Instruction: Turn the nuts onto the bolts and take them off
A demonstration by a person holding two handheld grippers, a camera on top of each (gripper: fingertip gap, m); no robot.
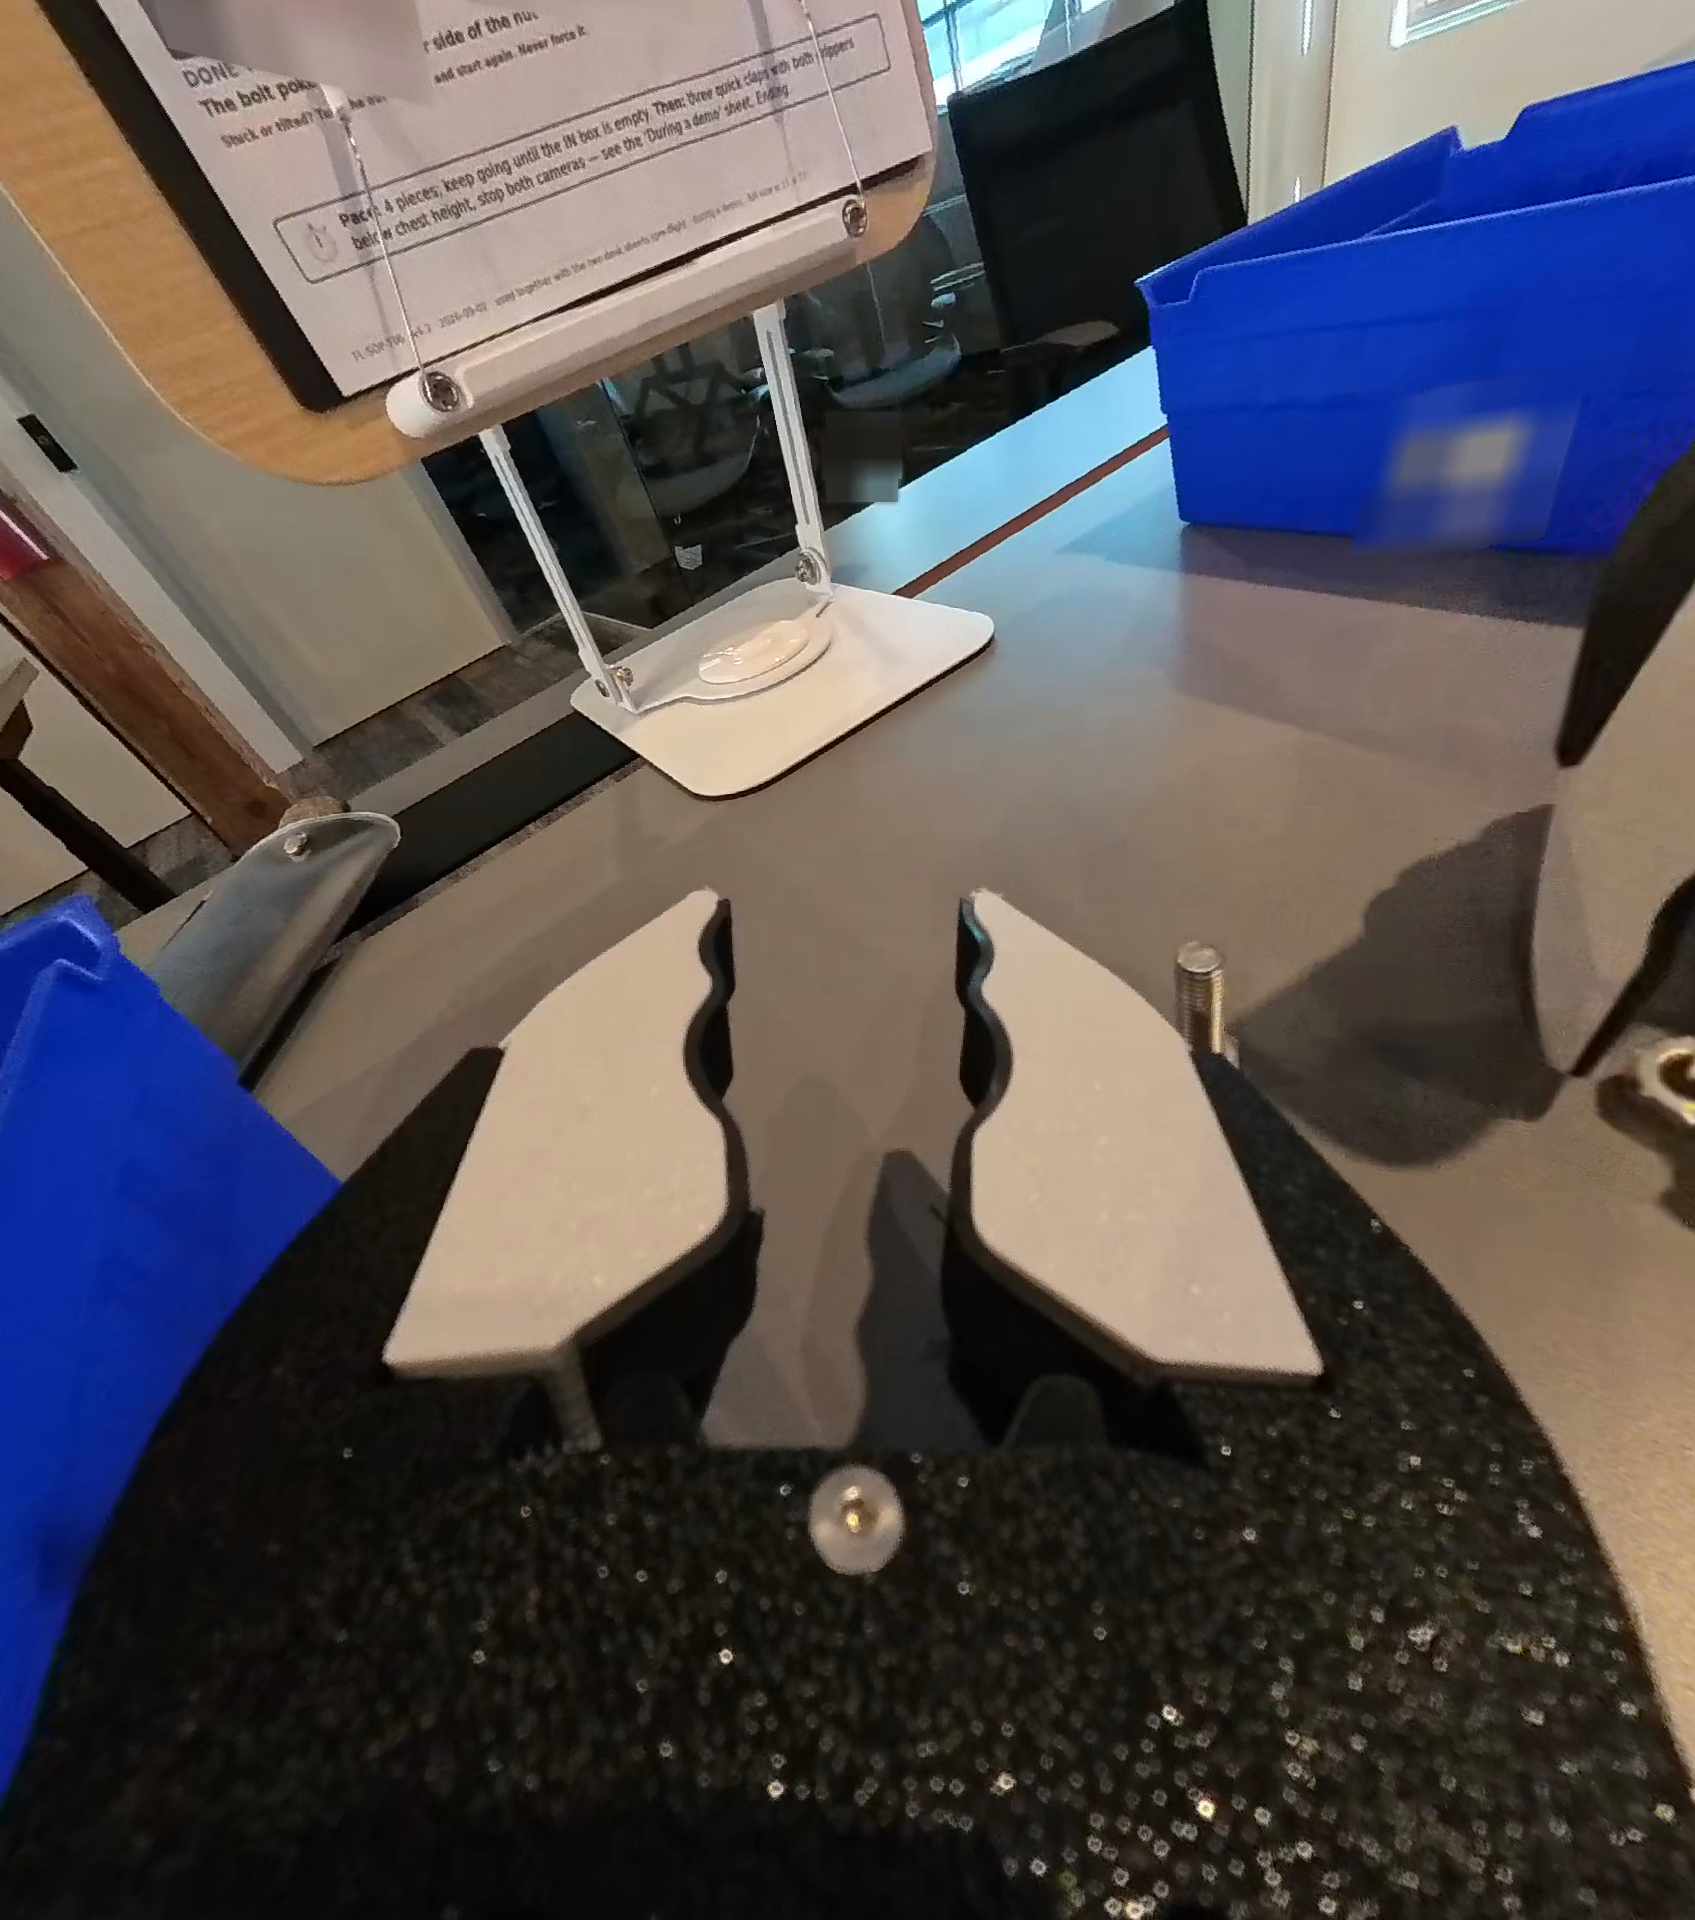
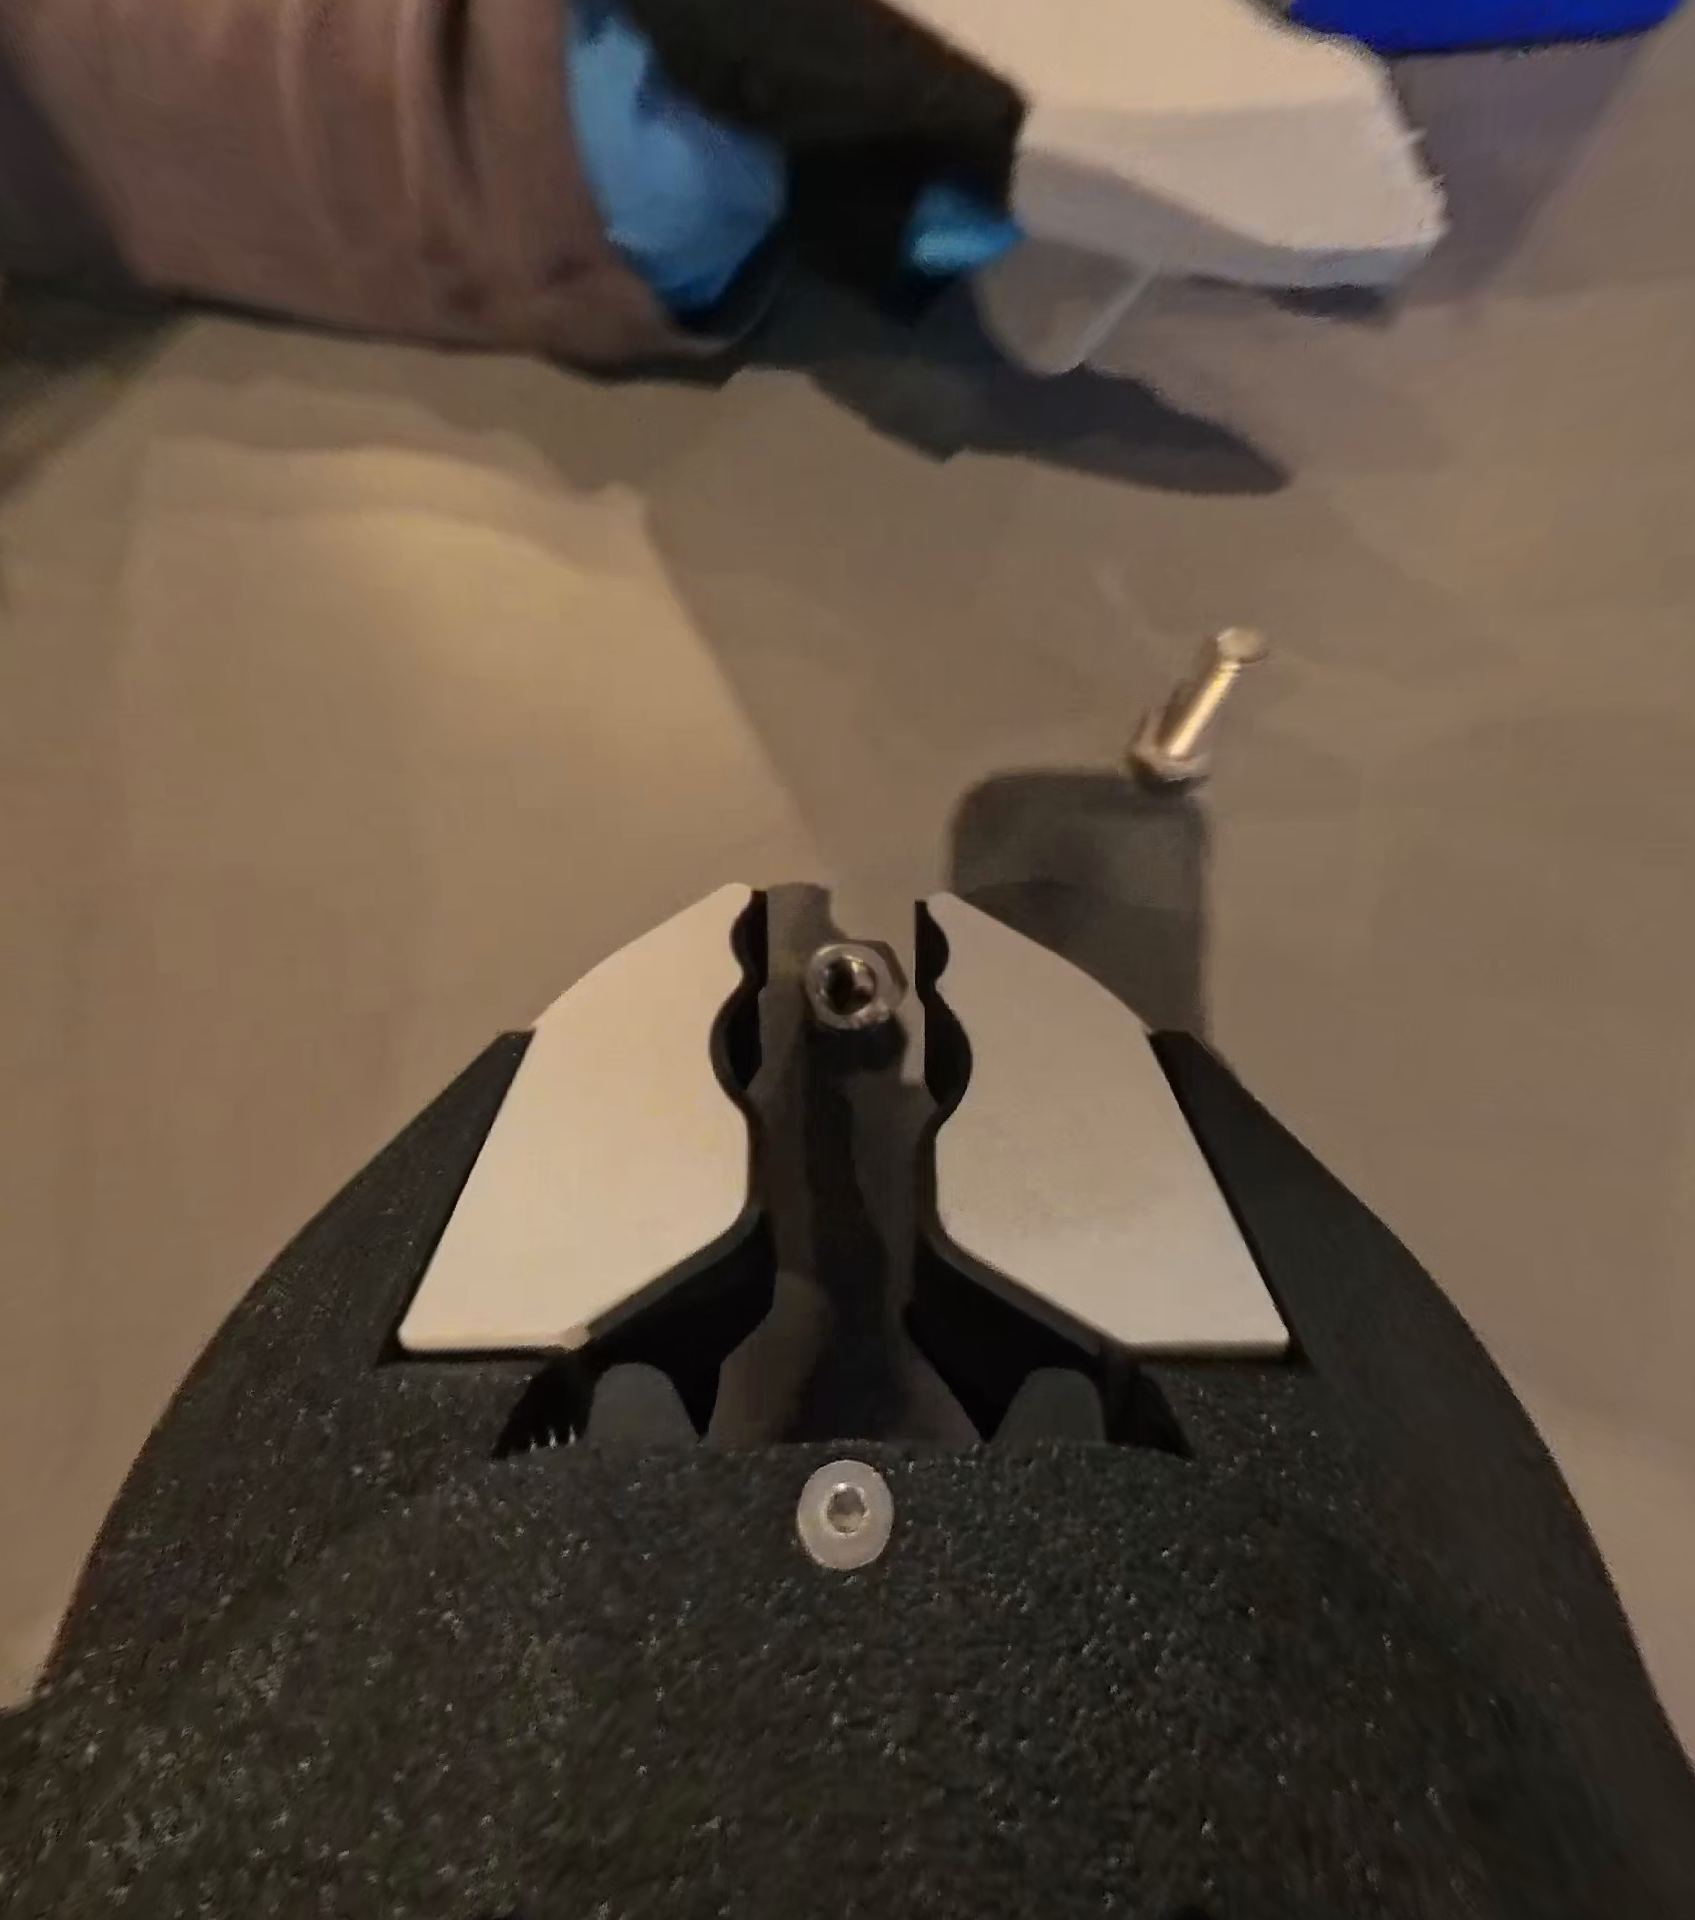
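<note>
The bolt (image 2: 1198, 707) sits above and to the right of the right gripper (image 2: 843, 982) in the right wrist view, near but clear of its tips, with bare table (image 2: 355, 727) between them. It appears to stand head-down on the table, its shank leaning toward the frame's upper right, so its long axis is close to upright. That gripper is closed narrowly on a small hex nut (image 2: 848, 987), gripped near the fingertips with its bore facing the camera. In the left wrist view the left gripper (image 1: 843, 997) is wide apart and holds nothing; the same bolt (image 1: 1201, 992) stands just beside its right finger (image 1: 1123, 1132), at centre right of the frame, partly hidden behind it. By this view the left gripper looks nearer the bolt, and likely has to steady it before the nut can be lowered onto the thread. The bolt is plain bright steel, threaded, short. Blue bins (image 1: 1445, 343) stand at the upper right.
</note>
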